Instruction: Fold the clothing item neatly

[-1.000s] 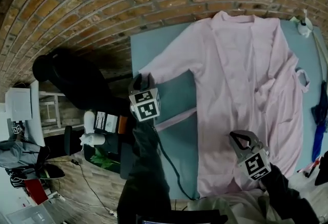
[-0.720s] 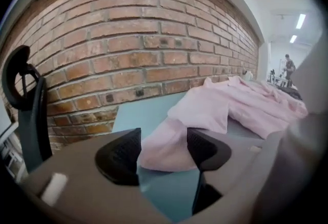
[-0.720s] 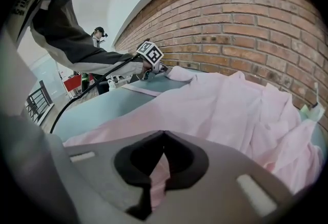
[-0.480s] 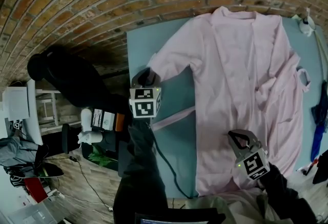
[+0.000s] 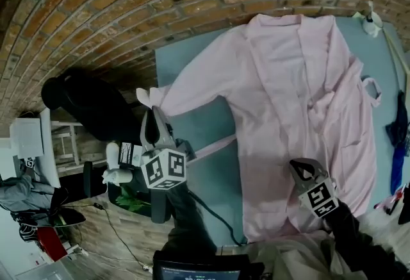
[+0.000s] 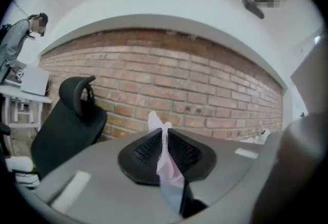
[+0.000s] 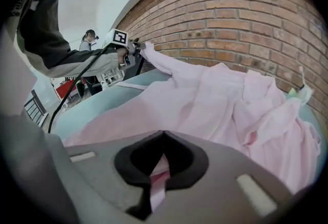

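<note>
A pale pink robe [image 5: 295, 93] lies spread open on the teal table [image 5: 211, 176], collar toward the brick wall. My left gripper [image 5: 154, 112] holds the cuff of the robe's left sleeve [image 5: 152, 97] up past the table's left edge. Its jaws have just been closing, and in the left gripper view they [image 6: 163, 136] pinch the pink cuff [image 6: 169, 169]. My right gripper [image 5: 300, 168] sits near the robe's lower front edge. In the right gripper view it [image 7: 163, 136] is shut on a fold of pink cloth [image 7: 158, 174]. The left gripper [image 7: 128, 51] also shows there, holding the stretched sleeve.
A loose pink belt [image 5: 214, 147] crosses the table under the sleeve. A black office chair [image 5: 83, 99] stands left of the table below the brick wall [image 5: 128, 9]. A white object [image 5: 370, 21] and a blue item [image 5: 397, 138] sit at the table's right side.
The left gripper has closed on the sleeve cuff and carried it up and outward past the table's left edge, drawing the sleeve straight. The right gripper has barely shifted.
</note>
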A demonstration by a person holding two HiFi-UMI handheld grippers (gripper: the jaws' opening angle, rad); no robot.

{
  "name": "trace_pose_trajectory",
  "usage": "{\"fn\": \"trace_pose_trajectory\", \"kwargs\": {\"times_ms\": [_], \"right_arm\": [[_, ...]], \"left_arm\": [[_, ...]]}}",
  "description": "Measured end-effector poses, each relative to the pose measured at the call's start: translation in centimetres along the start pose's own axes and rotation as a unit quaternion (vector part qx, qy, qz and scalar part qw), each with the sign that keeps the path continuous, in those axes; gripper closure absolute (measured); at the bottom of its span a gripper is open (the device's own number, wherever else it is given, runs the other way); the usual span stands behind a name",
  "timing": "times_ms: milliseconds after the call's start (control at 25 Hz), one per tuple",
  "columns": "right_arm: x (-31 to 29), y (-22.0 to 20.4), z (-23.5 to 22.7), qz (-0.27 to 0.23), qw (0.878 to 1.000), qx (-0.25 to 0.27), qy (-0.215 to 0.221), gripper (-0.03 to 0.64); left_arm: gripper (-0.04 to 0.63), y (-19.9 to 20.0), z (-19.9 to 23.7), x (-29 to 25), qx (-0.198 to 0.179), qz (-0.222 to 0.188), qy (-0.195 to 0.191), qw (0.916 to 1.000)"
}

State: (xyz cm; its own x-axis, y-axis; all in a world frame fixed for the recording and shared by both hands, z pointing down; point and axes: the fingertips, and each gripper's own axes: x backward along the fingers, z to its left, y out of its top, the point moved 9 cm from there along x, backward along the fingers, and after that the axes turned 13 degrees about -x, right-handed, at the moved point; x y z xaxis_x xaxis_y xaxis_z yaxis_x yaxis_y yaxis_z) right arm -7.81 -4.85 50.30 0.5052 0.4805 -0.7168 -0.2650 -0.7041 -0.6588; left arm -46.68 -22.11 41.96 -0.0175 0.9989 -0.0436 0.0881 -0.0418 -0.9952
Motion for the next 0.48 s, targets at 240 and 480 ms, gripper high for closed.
{"fn": "trace_pose_trajectory", "kwargs": {"times_ms": [240,480], "right_arm": [[1.9,-0.7,-0.8,-0.026,0.999,-0.024,-0.019,0.617],[5.2,-2.3,-2.8,-0.042,0.996,-0.057,-0.057,0.617]], "left_arm": [[0.552,8.4,-11.4,1.9,-0.042,-0.106,-0.117,0.9865],[0.431,5.5,-29.0,6.6,-0.052,-0.022,-0.375,0.9253]]}}
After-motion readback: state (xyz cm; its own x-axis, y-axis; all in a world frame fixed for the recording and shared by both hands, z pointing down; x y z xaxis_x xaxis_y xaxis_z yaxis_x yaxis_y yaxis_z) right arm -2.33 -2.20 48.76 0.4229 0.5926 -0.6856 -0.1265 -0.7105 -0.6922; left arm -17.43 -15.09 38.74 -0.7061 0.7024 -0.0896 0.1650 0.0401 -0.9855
